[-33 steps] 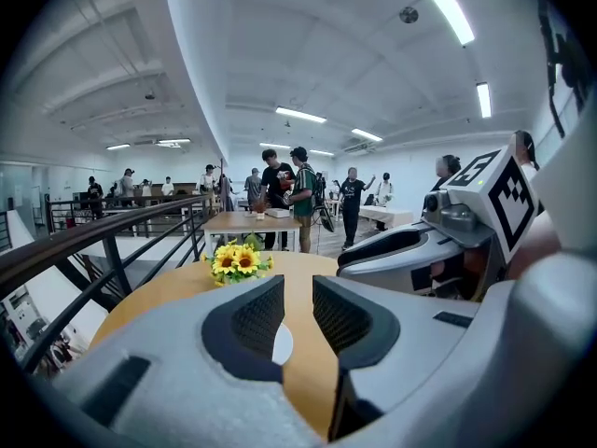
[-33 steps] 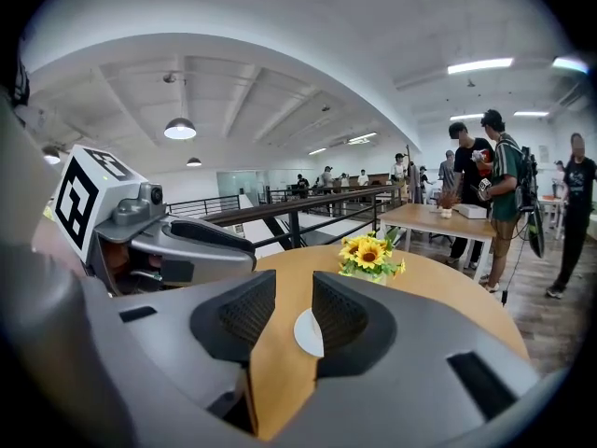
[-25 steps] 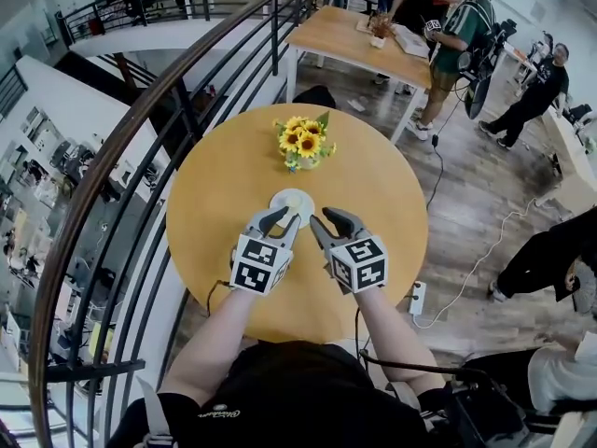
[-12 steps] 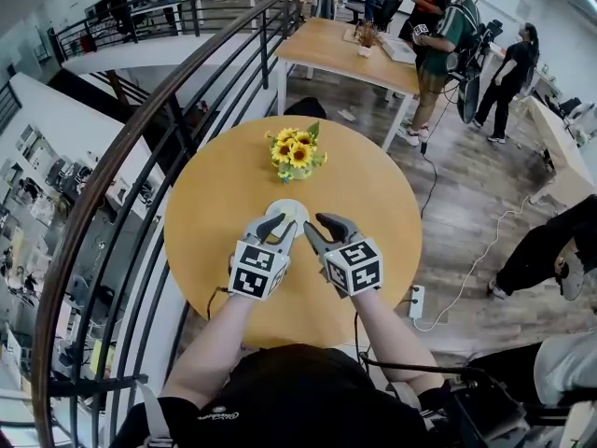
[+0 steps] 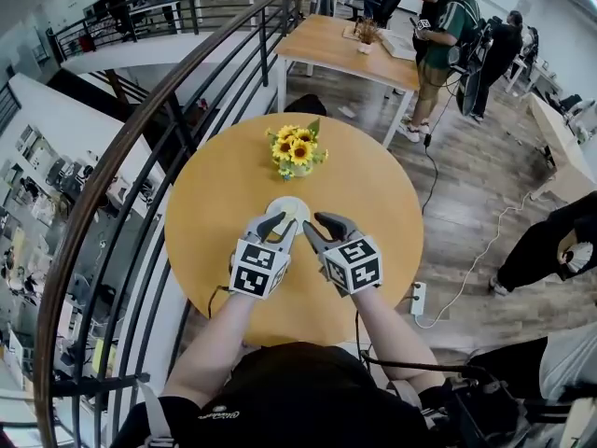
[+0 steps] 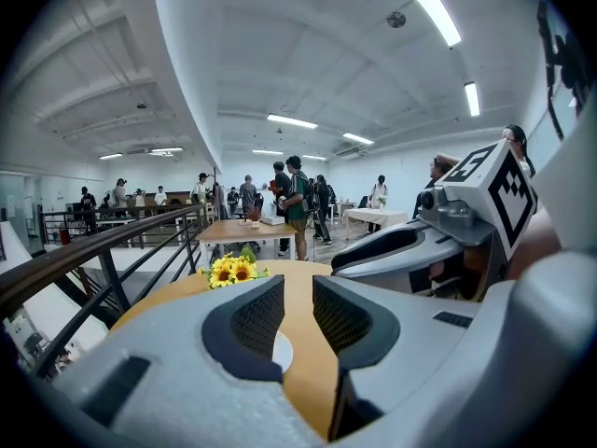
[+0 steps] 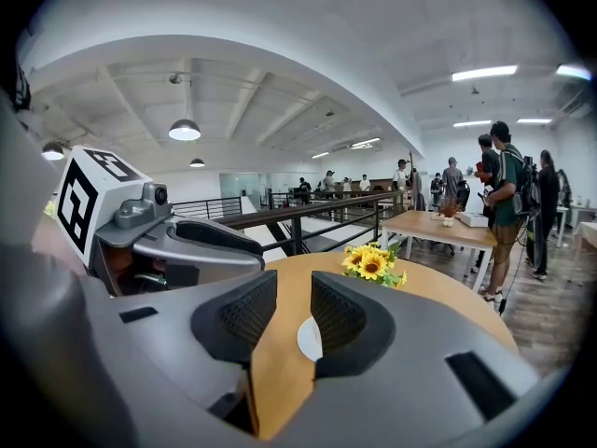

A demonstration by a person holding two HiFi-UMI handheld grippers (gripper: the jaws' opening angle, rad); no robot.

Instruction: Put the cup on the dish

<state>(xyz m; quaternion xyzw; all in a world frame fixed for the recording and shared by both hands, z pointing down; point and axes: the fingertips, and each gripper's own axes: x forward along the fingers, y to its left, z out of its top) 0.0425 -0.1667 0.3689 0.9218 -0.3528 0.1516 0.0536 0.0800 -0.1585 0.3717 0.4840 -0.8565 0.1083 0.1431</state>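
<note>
The dish [image 5: 289, 208] was a small white round plate, lying flat near the middle of the round wooden table [image 5: 219, 180], just below the centre of the head view. Its lower rim was partly covered by the jaw tips, and from that height I couldn't tell whether the pale patch at its middle was the cup.

Both tools hung side by side just below it in the frame. The left hand-held gripper [image 5: 284, 222] had its jaws drawn almost together, a sliver of tabletop and dish rim showing between the pads, and held nothing. The right hand-held gripper [image 5: 315, 224] was closing to the same narrow slit, with nothing between its pads.

Above the dish in the frame, and apart from it, stood a small bunch of sunflowers [image 5: 298, 149]. Bare wood spread to the left and right of the dish, out to the table's rim. The near edge ran below the two marker cubes, close to the person's body. A dark curved railing [image 5: 140, 157] swept along the table's left side; on the right lay open plank floor with a cable and a white power strip [image 5: 417, 299].
</note>
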